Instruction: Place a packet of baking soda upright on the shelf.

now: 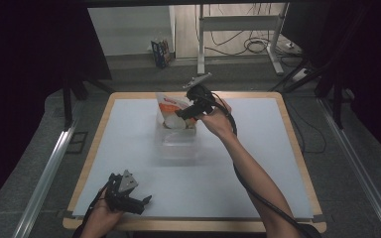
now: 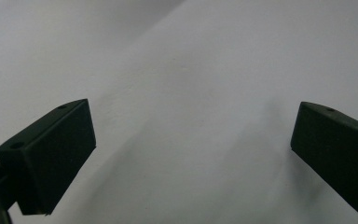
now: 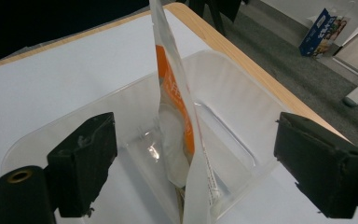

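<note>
One white-and-orange pouch (image 3: 179,116) standing on edge inside one clear plastic bin (image 3: 233,88), near the table's (image 1: 129,148) far edge; right tool (image 3: 193,158) just above, spread wide, pouch between the jaws but untouched; left tool (image 2: 191,154) likewise spread, holding nothing, at the near edge

The pouch (image 3: 179,116) is white with an orange band. Its bin (image 3: 223,88) is clear plastic. The table (image 1: 129,144) is white, edged in pale wood.

floor: grey carpet (image 1: 144,74) | back: metal desk frame (image 1: 238,29), cables (image 1: 258,45) | sides: dark
</note>
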Demonstrator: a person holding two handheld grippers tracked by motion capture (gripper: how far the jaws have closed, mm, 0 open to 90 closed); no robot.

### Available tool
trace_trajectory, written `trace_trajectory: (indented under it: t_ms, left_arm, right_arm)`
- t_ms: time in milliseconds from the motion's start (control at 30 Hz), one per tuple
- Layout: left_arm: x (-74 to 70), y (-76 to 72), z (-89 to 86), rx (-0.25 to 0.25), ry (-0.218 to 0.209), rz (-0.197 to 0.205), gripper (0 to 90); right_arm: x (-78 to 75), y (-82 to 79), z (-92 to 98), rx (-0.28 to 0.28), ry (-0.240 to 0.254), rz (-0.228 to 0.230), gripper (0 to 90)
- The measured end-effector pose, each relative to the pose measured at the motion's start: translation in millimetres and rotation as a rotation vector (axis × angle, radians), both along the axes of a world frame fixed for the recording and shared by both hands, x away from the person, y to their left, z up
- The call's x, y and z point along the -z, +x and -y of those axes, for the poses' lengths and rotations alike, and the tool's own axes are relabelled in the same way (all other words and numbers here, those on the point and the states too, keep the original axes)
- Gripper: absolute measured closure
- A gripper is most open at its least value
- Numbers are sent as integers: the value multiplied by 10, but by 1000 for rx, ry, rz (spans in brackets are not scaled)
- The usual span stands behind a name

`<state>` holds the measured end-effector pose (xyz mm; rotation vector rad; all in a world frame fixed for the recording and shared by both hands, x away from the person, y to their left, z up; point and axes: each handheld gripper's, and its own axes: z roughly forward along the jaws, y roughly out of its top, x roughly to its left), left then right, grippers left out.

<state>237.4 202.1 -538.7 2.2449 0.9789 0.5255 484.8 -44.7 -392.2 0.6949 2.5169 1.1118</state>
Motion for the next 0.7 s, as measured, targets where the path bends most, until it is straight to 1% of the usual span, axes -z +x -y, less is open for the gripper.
trace_trajectory:
  t_ms: [100, 200, 467, 600, 700]
  left_arm:
    - [-1, 0, -2, -1, -1, 1, 0]
    - [0, 1, -2, -3, -1, 1, 0]
    - [-1, 1, -3, -3, 0, 1, 0]
    - [-1, 1, -1, -3, 0, 0, 0]
    - [1, 2, -1, -3, -1, -1, 0]
  right_arm:
    - [16, -16, 33, -13, -1, 4, 110]
    - [19, -35, 63, -14, -1, 6, 100]
    - [-22, -103, 165, -22, 23, 24, 82]
    - [-27, -140, 211, -26, 24, 23, 64]
    - [-31, -166, 245, -23, 33, 27, 44]
